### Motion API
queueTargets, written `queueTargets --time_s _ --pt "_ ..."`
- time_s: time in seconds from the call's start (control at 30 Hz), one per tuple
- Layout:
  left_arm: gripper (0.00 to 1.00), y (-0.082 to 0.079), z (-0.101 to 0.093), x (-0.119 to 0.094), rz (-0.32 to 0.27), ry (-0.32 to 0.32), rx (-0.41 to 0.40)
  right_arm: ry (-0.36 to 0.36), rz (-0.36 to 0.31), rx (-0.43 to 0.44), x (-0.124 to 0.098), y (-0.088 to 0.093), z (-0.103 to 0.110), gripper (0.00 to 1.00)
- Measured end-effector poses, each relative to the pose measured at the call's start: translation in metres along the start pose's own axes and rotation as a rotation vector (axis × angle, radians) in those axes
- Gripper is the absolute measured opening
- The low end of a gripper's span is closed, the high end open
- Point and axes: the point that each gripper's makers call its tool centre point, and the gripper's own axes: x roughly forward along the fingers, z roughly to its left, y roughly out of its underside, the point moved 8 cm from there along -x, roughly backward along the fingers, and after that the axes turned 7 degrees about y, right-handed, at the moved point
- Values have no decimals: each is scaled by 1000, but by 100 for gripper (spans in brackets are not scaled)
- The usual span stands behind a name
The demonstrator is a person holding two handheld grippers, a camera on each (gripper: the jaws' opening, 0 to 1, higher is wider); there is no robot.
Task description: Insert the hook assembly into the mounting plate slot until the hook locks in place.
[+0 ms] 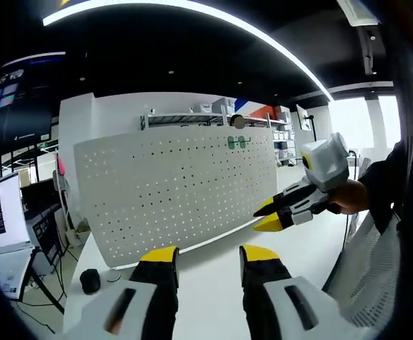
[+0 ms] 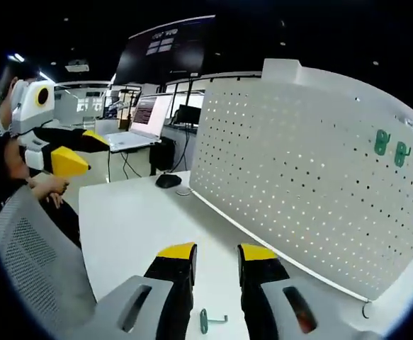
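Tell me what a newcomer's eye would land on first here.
The big white perforated pegboard panel standing upright on the white table, two small green hooks already hung near its upper edge. Then a loose green hook lying on the table between the right gripper's open yellow-tipped jaws.

A white pegboard (image 2: 312, 177), patterned with even rows of small holes, is being shown standing on a white desk (image 2: 128, 219). Two green hooks (image 2: 391, 147) are being seen on the board, and a pale green hook (image 2: 207, 320) on the desk. Yellow tips over black are being displayed by the right gripper (image 2: 216, 256) and left gripper (image 1: 207, 256). A black mouse (image 2: 168, 180) is being shown.
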Motion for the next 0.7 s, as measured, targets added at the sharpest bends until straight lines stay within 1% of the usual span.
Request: queueTargets --time_s 0.13,0.3,0.7 --pt "35 3 1 -2 6 -6 -2 -21 15 -2 2 5 8 21" --pt "36 4 4 -3 -1 -18 -13 -41 40 -10 4 12 14 21" --pt "36 8 10 1 -2 -18 -28 -84 125 -12 12 34 26 21"
